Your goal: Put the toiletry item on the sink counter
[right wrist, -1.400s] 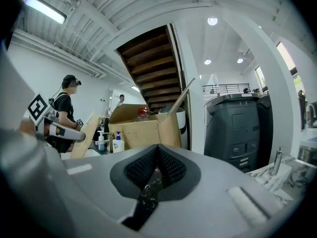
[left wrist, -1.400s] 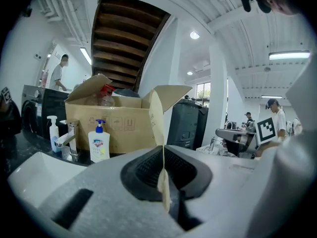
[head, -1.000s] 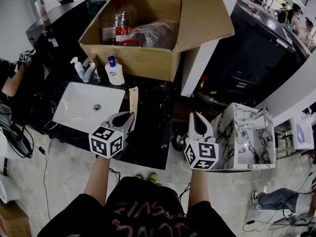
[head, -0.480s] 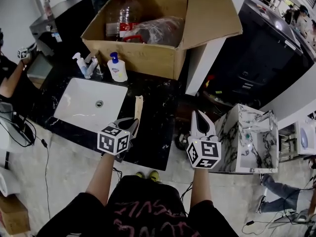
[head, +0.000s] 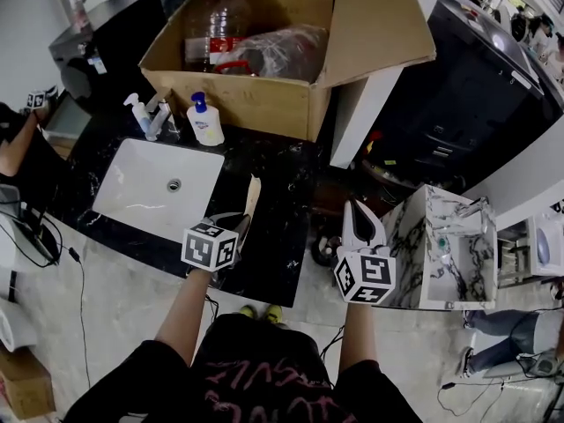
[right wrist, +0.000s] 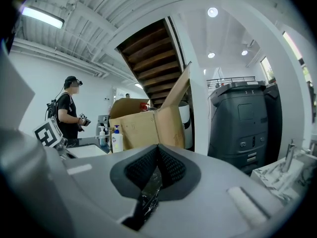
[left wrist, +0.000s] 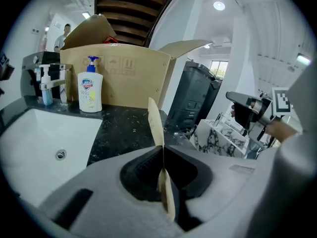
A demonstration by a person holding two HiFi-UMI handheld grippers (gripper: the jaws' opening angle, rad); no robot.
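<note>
The fingers [left wrist: 144,165] of the left gripper [head: 232,225] are squeezed shut on the thin, flat tan toiletry item [left wrist: 155,124]. It sticks out over the black desk [head: 280,179], just to the right of the white sink [head: 145,192], near the soap bottle [head: 205,122] and the big cardboard box [head: 256,91]. The right gripper [head: 359,224] has its fingers pressed together on nothing, so I think the job is mostly done: the item still needs to be laid down on the desk and let go.
</note>
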